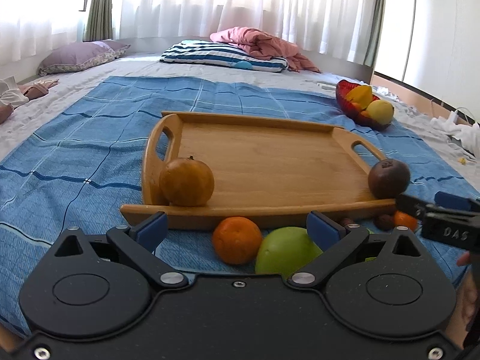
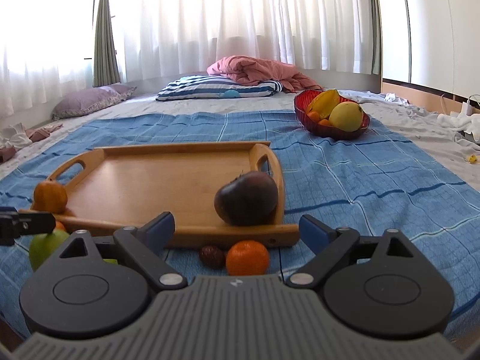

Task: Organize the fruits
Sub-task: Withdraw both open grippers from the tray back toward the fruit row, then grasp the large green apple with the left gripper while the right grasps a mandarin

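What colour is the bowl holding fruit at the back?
The bowl is translucent red; the right wrist view shows it best.

1 wooden tray [image 2: 144, 180], 1 red bowl [image 2: 303, 111], 2 oranges on the cloth [image 1: 237, 240] [image 1: 405, 220], 1 green fruit [image 1: 285, 252], 1 brown-orange fruit [image 1: 186, 181], 1 dark purple fruit [image 2: 246, 198], 2 small dark red fruits [image 1: 384, 222] [image 1: 347, 221], 2 pillows [image 2: 90, 100] [image 2: 219, 90], 1 blue cloth [image 2: 360, 180]

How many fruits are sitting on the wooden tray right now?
2: an orange-brown round fruit in the near-left corner of the wooden tray, and a dark maroon round fruit in its near-right corner. None appears hidden.
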